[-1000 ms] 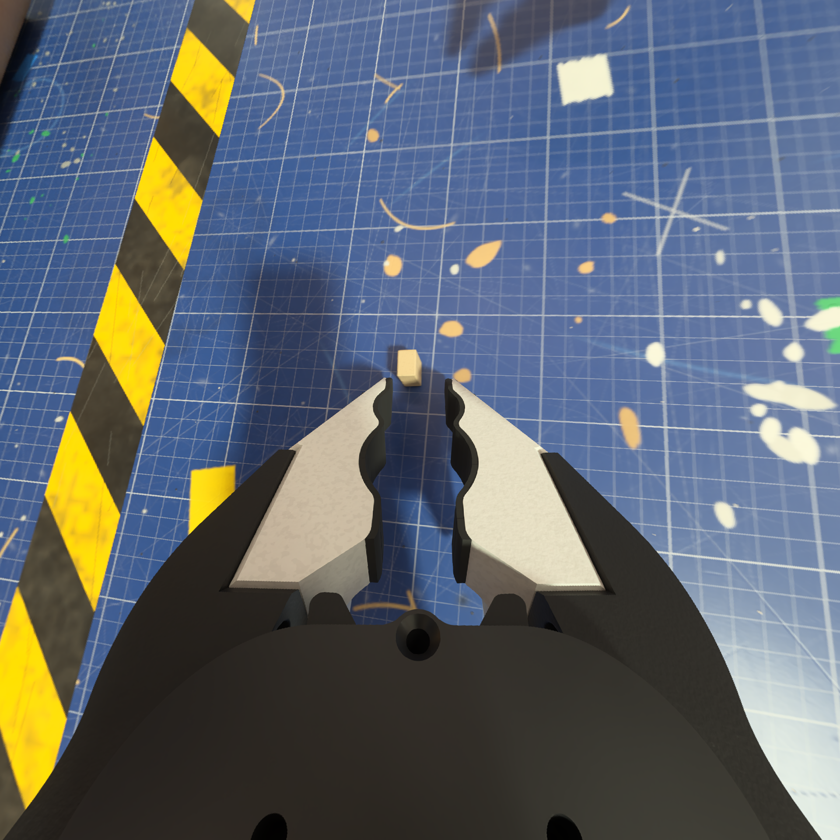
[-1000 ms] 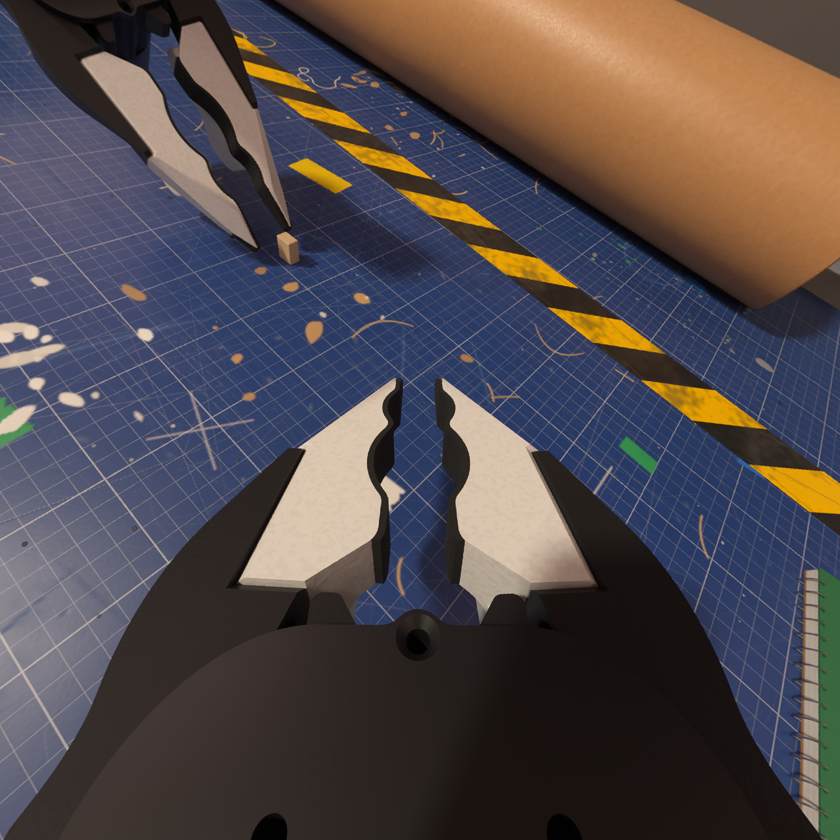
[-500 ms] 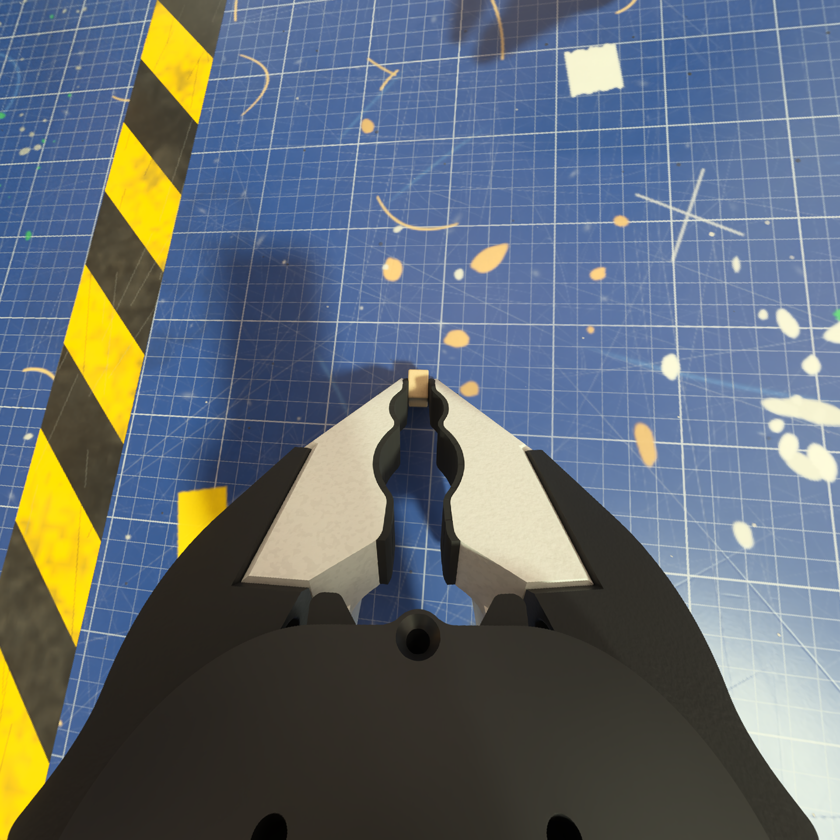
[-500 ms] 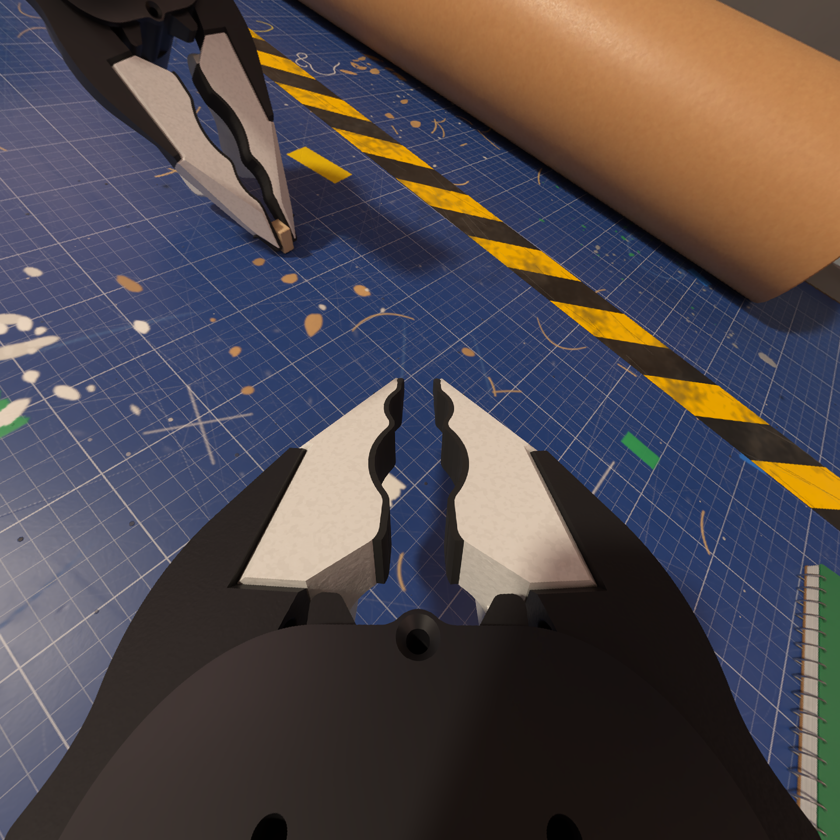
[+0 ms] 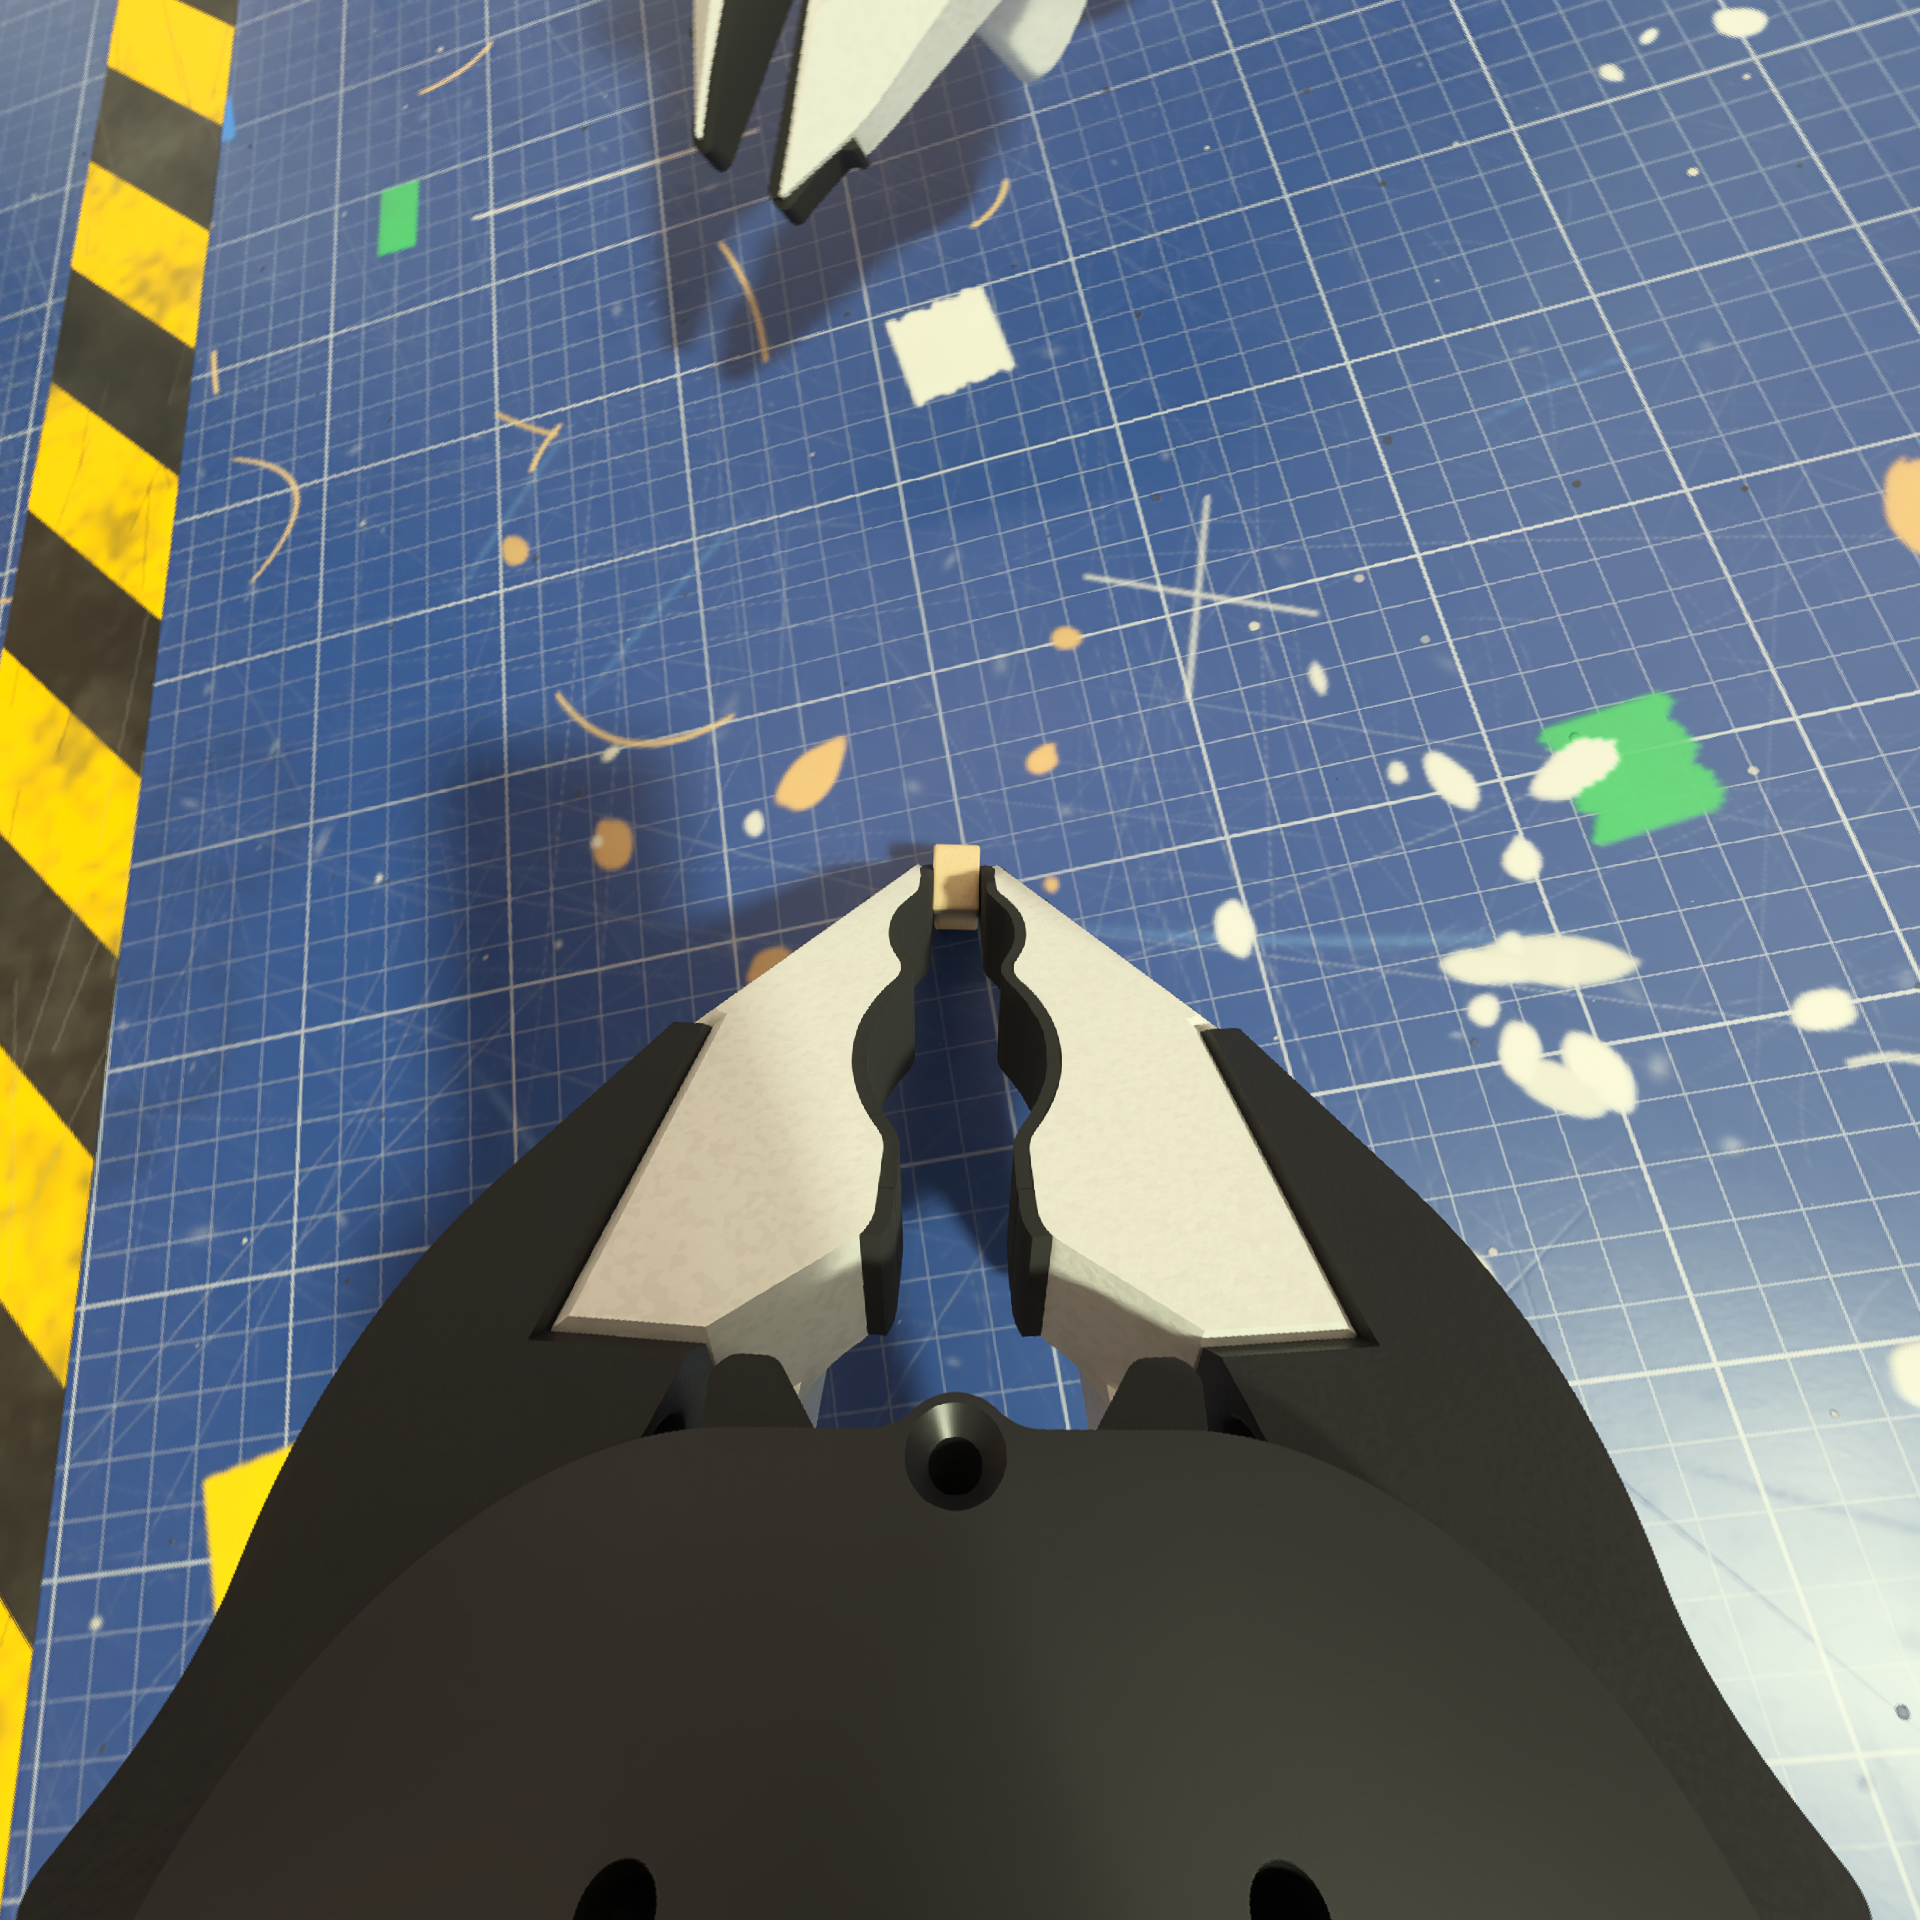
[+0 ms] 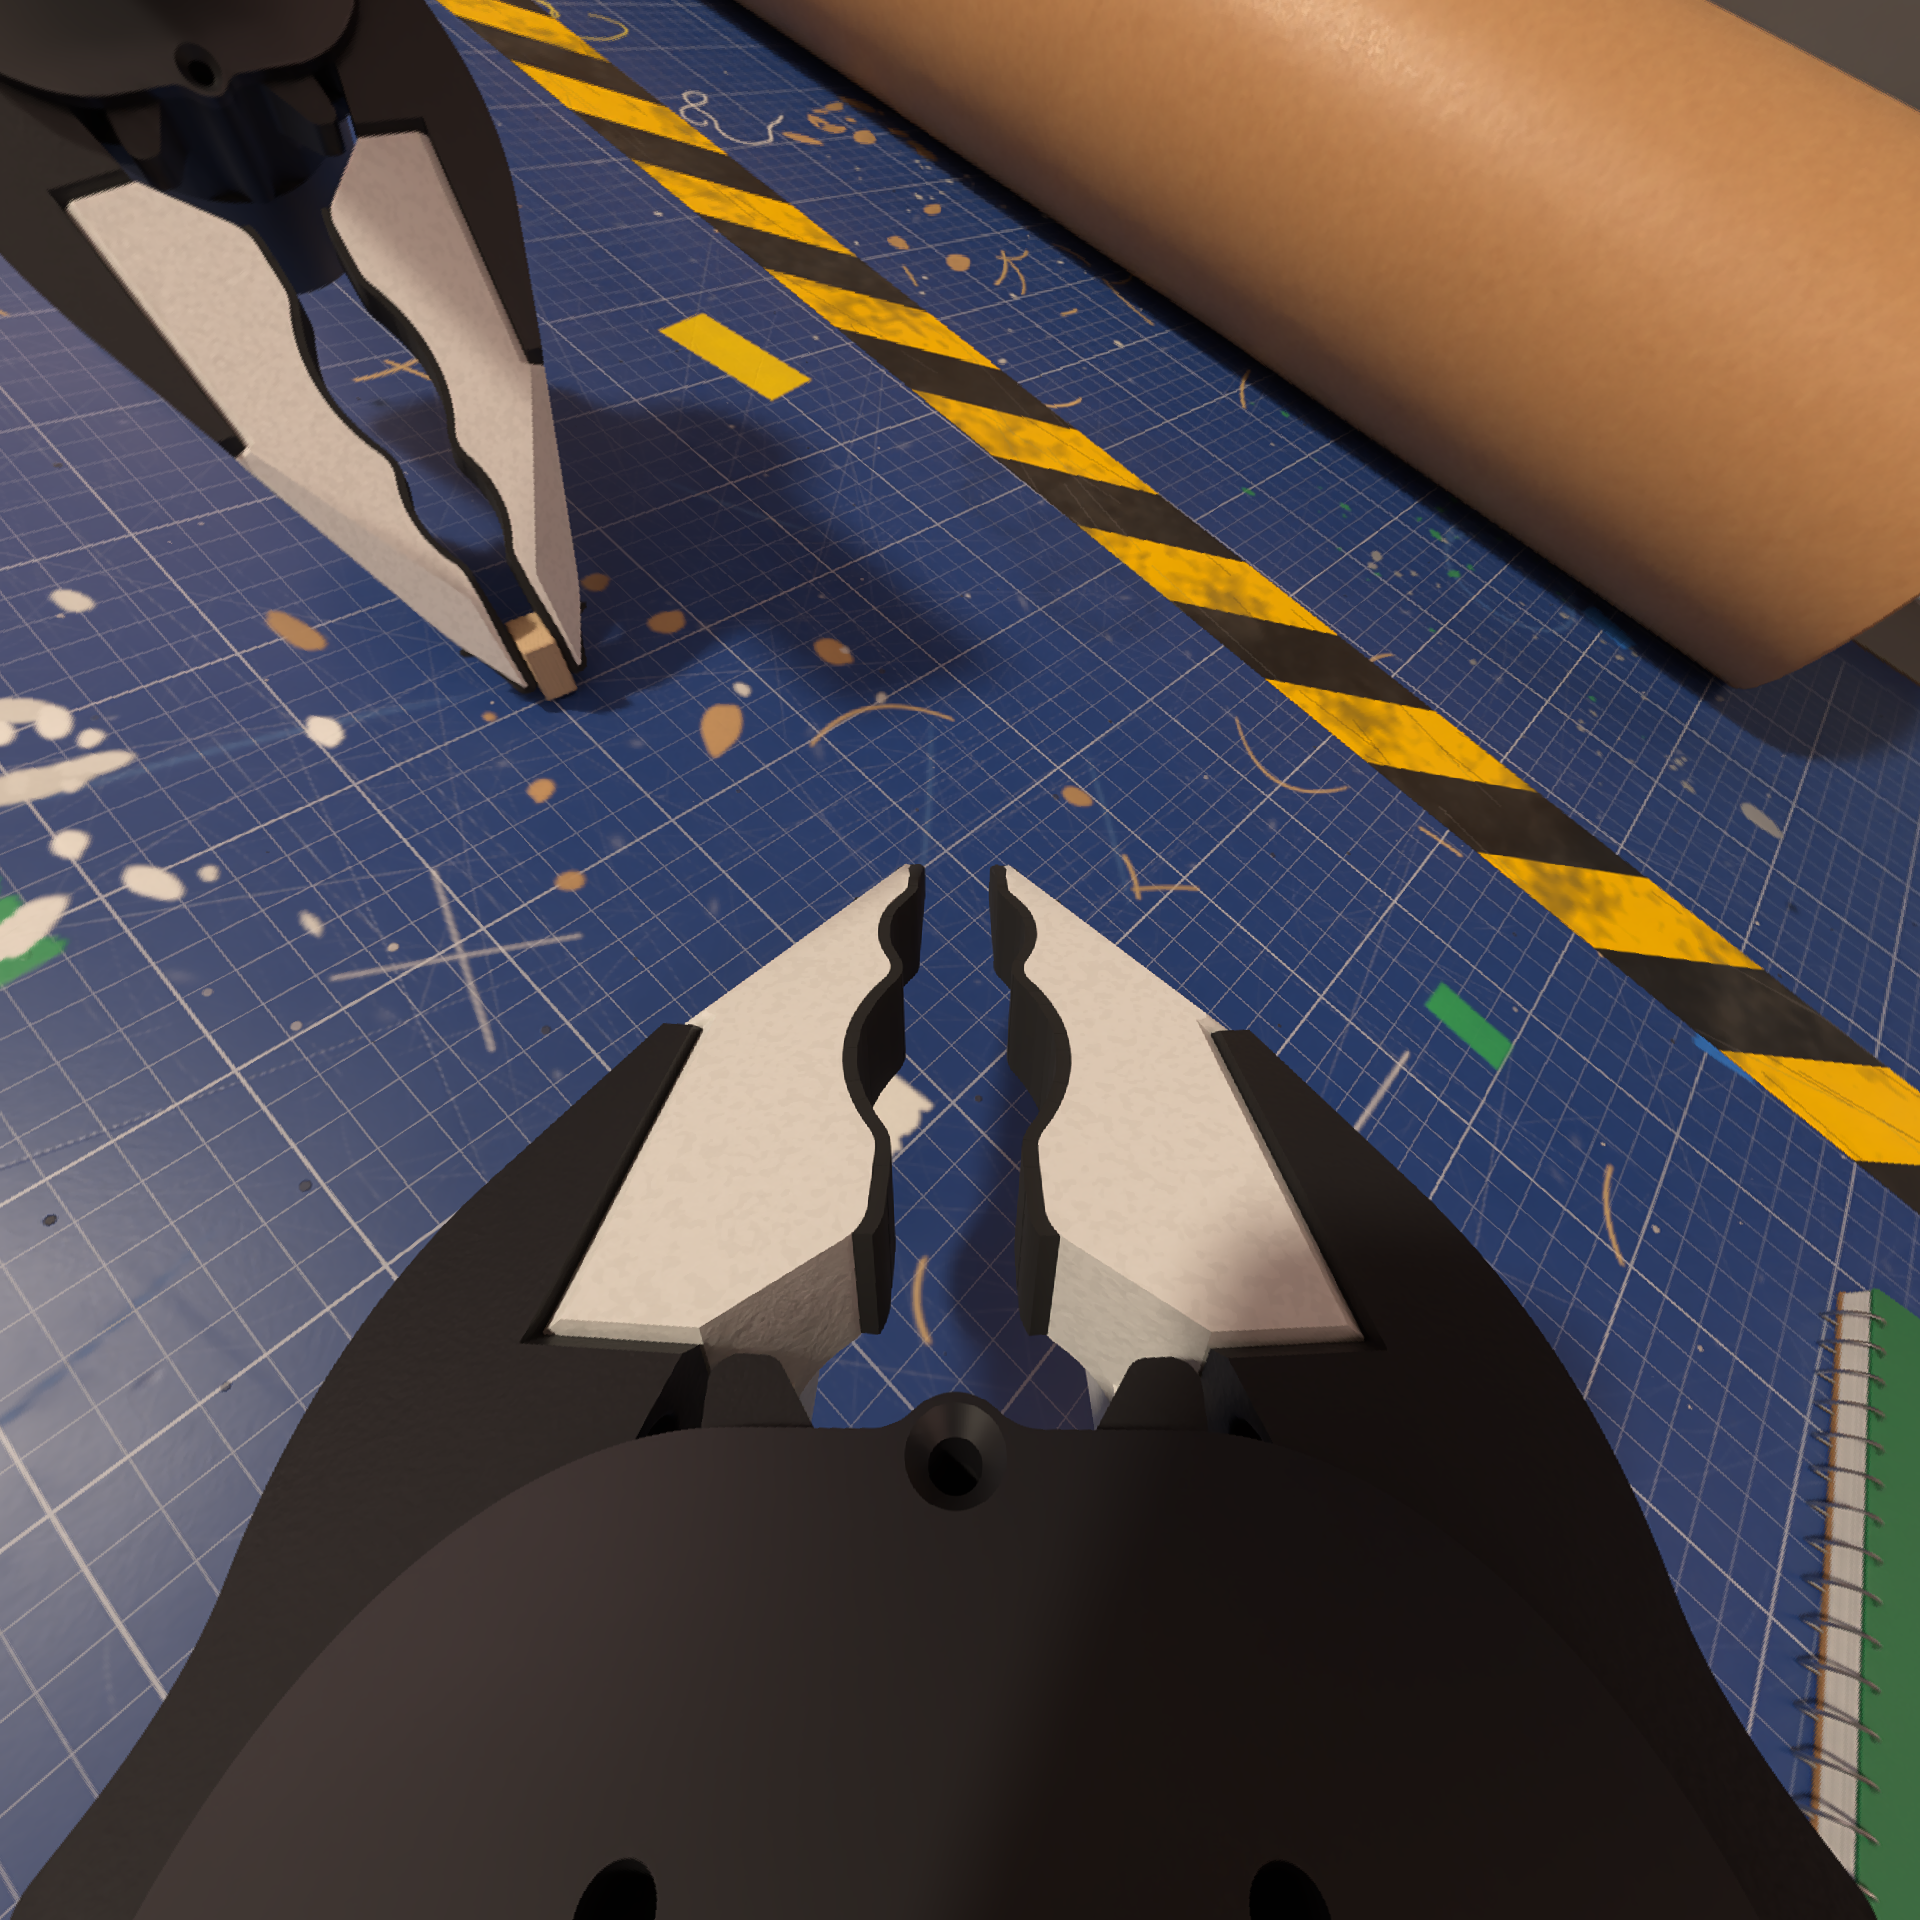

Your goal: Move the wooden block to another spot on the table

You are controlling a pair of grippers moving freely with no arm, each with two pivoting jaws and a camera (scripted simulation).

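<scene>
Block (image 5: 955, 885) sits pinched in our left claw (image 5: 955, 904) tips (right claw (image 6: 954, 902) released, well apart), low over the tabletop (image 5: 1351, 416).

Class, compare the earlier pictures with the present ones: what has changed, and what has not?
The left tool closed on the wooden block and carried it along the blue mat toward the right tool. The right tool stayed open and empty, and the brown roll is unmoved.

Work surface: blue gridded tabletop (image 6: 1195, 665), paint-spattered.
A yellow-and-black hazard stripe (image 6: 1132, 499) crosses it diagonally, beside a large brown paper roll (image 6: 1403, 260) at the far edge. A green spiral notebook (image 6: 1870, 1621) lies at the lower right. Soft shadows fall across the grid.
</scene>
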